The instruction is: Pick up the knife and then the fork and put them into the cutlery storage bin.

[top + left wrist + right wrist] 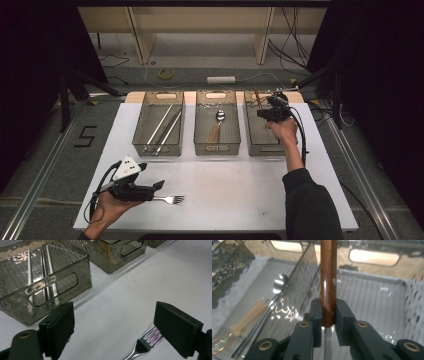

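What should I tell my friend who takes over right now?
Right gripper: shut on the wooden-handled knife, over the right bin.
Left gripper: open, the fork on the table between its jaws, not gripped.
Done: chopsticks in the left bin, spoon in the middle bin.
Left: probably set the knife down, then bin the fork.

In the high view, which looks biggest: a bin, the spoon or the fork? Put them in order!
1. The left bin.
2. The spoon, with its handle.
3. The fork, though the left gripper hides part of it.
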